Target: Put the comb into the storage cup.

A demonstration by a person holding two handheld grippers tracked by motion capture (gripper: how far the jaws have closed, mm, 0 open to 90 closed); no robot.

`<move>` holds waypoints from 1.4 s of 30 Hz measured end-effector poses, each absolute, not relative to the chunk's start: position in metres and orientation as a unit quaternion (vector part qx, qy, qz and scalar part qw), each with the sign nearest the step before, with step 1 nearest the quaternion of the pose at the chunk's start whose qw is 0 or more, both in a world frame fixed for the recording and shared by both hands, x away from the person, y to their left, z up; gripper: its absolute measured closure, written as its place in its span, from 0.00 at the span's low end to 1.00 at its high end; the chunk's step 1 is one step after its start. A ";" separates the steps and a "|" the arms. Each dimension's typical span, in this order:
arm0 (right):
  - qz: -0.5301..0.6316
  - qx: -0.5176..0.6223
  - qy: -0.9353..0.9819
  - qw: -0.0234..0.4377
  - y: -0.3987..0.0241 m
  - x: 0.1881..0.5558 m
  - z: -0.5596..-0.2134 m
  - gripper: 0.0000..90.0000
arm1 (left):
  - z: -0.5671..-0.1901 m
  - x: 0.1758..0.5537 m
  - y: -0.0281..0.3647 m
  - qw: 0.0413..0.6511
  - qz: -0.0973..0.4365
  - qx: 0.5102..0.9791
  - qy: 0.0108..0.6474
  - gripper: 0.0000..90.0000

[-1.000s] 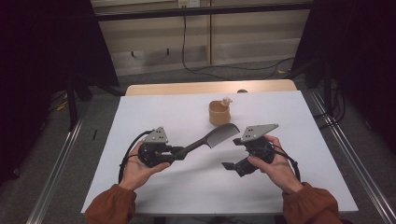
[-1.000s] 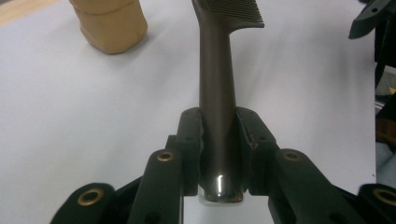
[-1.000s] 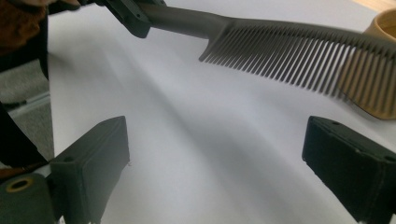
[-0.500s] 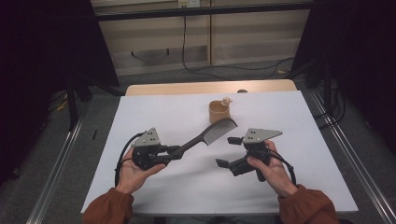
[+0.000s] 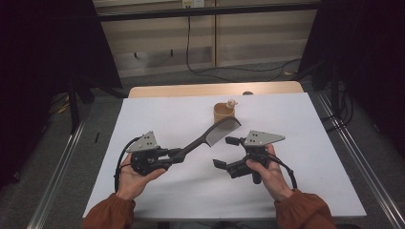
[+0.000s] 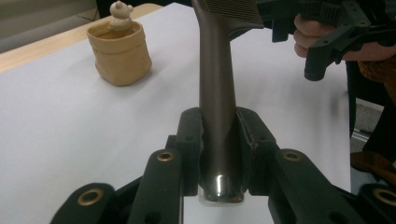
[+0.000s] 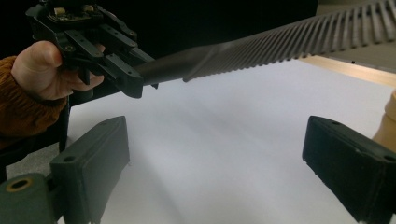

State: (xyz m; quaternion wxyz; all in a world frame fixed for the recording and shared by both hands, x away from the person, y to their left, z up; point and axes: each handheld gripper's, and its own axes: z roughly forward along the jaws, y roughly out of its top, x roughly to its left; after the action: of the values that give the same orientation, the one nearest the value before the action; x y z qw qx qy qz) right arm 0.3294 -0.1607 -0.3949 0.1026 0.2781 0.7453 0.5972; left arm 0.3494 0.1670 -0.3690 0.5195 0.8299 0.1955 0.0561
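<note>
A dark comb (image 5: 217, 134) is held up off the white table (image 5: 305, 124), its toothed head slanting toward a small tan cup (image 5: 223, 113) with a little figure on its rim. My left gripper (image 5: 173, 155) is shut on the comb's handle (image 6: 217, 93); in the left gripper view the jaws clamp the handle's end from both sides. My right gripper (image 5: 225, 151) is open just right of the comb, below its head, with nothing between its jaws. In the right gripper view the comb's teeth (image 7: 299, 44) cross above my open right gripper (image 7: 219, 158).
The cup (image 6: 120, 53) stands at the table's far middle. A wooden strip (image 5: 191, 90) edges the back of the table. Metal rails (image 5: 62, 162) run along both sides, and cables lie on the floor behind. The other hand's gripper (image 7: 88, 42) is close by.
Both hands have drifted slightly to the left, and the comb's head now sits a little nearer the cup. Both grippers stand as before.
</note>
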 end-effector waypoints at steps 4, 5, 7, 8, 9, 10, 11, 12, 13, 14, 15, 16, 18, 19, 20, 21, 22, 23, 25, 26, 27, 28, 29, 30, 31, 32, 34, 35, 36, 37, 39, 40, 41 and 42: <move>0.616 0.262 0.737 0.095 -0.154 0.331 -0.392 0.06 | -0.370 0.349 0.167 0.528 0.049 0.825 0.194 0.81; 0.620 0.258 0.736 0.089 -0.152 0.332 -0.391 0.06 | -0.370 0.349 0.167 0.527 0.052 0.826 0.195 0.81; 0.624 0.257 0.733 0.091 -0.149 0.333 -0.391 0.06 | -0.369 0.349 0.167 0.527 0.056 0.826 0.193 0.81; 0.626 0.256 0.731 0.090 -0.148 0.333 -0.391 0.06 | -0.369 0.349 0.167 0.528 0.056 0.826 0.192 0.81; 0.628 0.257 0.729 0.089 -0.147 0.334 -0.391 0.06 | -0.369 0.349 0.167 0.530 0.054 0.824 0.193 0.81; 0.628 0.259 0.728 0.091 -0.146 0.334 -0.390 0.06 | -0.369 0.349 0.167 0.533 0.055 0.822 0.194 0.81; 0.629 0.258 0.728 0.092 -0.144 0.335 -0.390 0.07 | -0.369 0.350 0.167 0.532 0.054 0.823 0.192 0.81; 0.629 0.261 0.726 0.092 -0.143 0.335 -0.390 0.07 | -0.369 0.349 0.167 0.534 0.055 0.821 0.194 0.81; 0.634 0.262 0.722 0.093 -0.141 0.336 -0.390 0.07 | -0.369 0.349 0.167 0.535 0.055 0.820 0.194 0.81; 0.636 0.263 0.719 0.093 -0.140 0.337 -0.389 0.08 | -0.369 0.349 0.167 0.536 0.054 0.820 0.193 0.81; 0.639 0.264 0.717 0.095 -0.138 0.337 -0.389 0.08 | -0.369 0.349 0.167 0.537 0.056 0.819 0.193 0.81; 0.643 0.267 0.711 0.096 -0.137 0.338 -0.389 0.08 | -0.369 0.349 0.166 0.538 0.055 0.819 0.192 0.81; 0.656 0.272 0.698 0.093 -0.135 0.340 -0.389 0.08 | -0.369 0.350 0.166 0.539 0.057 0.818 0.193 0.81; 0.658 0.275 0.695 0.093 -0.134 0.341 -0.390 0.09 | -0.369 0.350 0.167 0.539 0.058 0.818 0.193 0.81; 0.658 0.278 0.693 0.094 -0.133 0.342 -0.391 0.09 | -0.369 0.350 0.167 0.541 0.059 0.816 0.195 0.81; 0.657 0.281 0.693 0.094 -0.132 0.343 -0.390 0.09 | -0.369 0.350 0.167 0.543 0.059 0.814 0.197 0.81; 0.661 0.283 0.689 0.095 -0.132 0.344 -0.390 0.09 | -0.369 0.351 0.167 0.543 0.057 0.815 0.196 0.81; 0.666 0.288 0.682 0.094 -0.133 0.345 -0.389 0.10 | -0.369 0.351 0.167 0.544 0.060 0.814 0.196 0.81; 0.671 0.295 0.674 0.093 -0.135 0.346 -0.389 0.10 | -0.369 0.351 0.167 0.545 0.059 0.813 0.196 0.81; 0.673 0.299 0.670 0.095 -0.135 0.346 -0.389 0.10 | -0.369 0.351 0.166 0.545 0.061 0.813 0.197 0.81; 0.674 0.300 0.669 0.095 -0.135 0.346 -0.390 0.11 | -0.370 0.351 0.166 0.544 0.059 0.814 0.196 0.81; 0.674 0.301 0.668 0.095 -0.135 0.345 -0.392 0.11 | -0.370 0.351 0.166 0.544 0.062 0.813 0.196 0.81; 0.673 0.303 0.668 0.096 -0.135 0.344 -0.393 0.11 | -0.370 0.351 0.166 0.545 0.062 0.813 0.196 0.81; 0.675 0.303 0.666 0.097 -0.134 0.343 -0.394 0.13 | -0.370 0.351 0.166 0.545 0.064 0.813 0.193 0.81; 0.676 0.303 0.665 0.095 -0.134 0.343 -0.395 0.13 | -0.370 0.351 0.166 0.546 0.066 0.813 0.193 0.81; 0.679 0.305 0.661 0.094 -0.134 0.343 -0.396 0.14 | -0.370 0.351 0.166 0.544 0.066 0.814 0.193 0.81; 0.688 0.310 0.650 0.092 -0.133 0.343 -0.398 0.16 | -0.371 0.351 0.165 0.545 0.067 0.813 0.193 0.81; 0.692 0.314 0.643 0.090 -0.134 0.343 -0.398 0.17 | -0.372 0.351 0.164 0.545 0.068 0.813 0.193 0.81; 0.696 0.318 0.637 0.089 -0.133 0.343 -0.399 0.19 | -0.373 0.351 0.164 0.546 0.070 0.812 0.194 0.81; 0.698 0.321 0.634 0.088 -0.133 0.343 -0.400 0.20 | -0.373 0.351 0.164 0.545 0.067 0.813 0.194 0.81; 0.703 0.326 0.627 0.085 -0.131 0.343 -0.402 0.21 | -0.374 0.351 0.164 0.546 0.071 0.812 0.192 0.81; 0.704 0.329 0.624 0.082 -0.130 0.343 -0.403 0.22 | -0.374 0.351 0.163 0.546 0.070 0.812 0.192 0.81; 0.706 0.330 0.622 0.081 -0.129 0.343 -0.404 0.23 | -0.374 0.350 0.163 0.548 0.072 0.812 0.190 0.81; 0.707 0.333 0.619 0.078 -0.127 0.343 -0.405 0.24 | -0.374 0.350 0.163 0.548 0.073 0.811 0.191 0.81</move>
State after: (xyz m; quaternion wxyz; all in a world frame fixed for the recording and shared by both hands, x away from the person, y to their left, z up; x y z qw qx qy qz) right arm 0.3432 -0.1271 -0.4048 0.0785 0.3330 0.6188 0.7072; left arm 0.3498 0.1627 -0.3742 0.5484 0.8109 0.1908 0.0731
